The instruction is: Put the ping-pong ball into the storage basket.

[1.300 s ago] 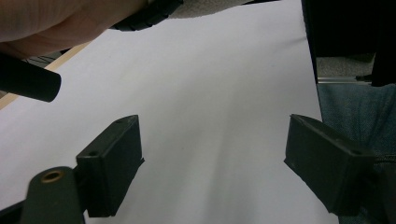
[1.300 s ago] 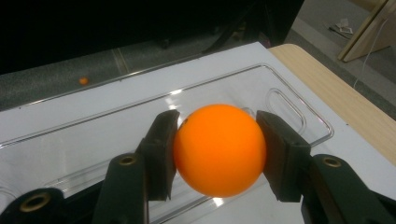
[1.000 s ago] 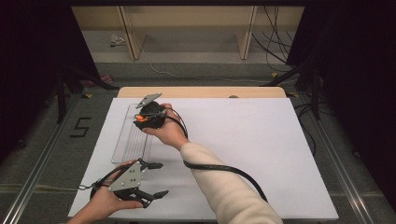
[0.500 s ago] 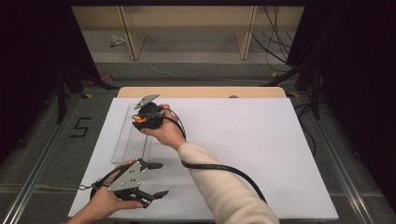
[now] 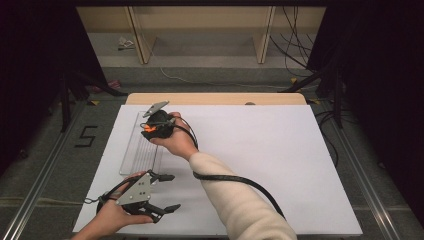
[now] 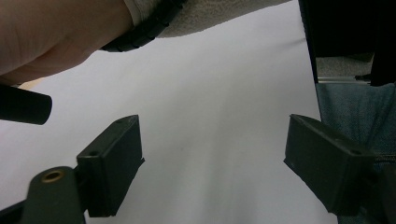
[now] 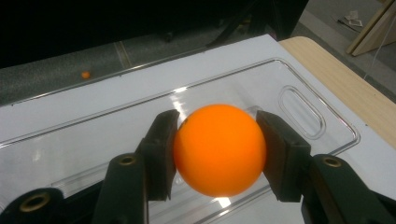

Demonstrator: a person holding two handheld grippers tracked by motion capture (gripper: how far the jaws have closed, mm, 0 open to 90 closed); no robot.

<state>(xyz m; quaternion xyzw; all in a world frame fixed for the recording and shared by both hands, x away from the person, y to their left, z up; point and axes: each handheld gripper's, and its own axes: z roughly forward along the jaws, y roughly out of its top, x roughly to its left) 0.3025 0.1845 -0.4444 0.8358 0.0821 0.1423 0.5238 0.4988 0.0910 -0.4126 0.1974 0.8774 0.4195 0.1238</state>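
Right claw (image 7: 217, 149), orange ball (image 7: 219, 149) slightly shifted.

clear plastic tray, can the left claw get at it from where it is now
Probably yes. The left claw is open and empty near the table's front edge, with only bare white tabletop between it and the clear plastic tray. The right claw holds an orange ball over the tray's far end.

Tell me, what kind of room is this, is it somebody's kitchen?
Probably not a kitchen; it looks like a lab or workshop set up for recording tasks. A white table stands between dark curtains, cables trail over the floor, and a number 5 is marked on the floor beside it.
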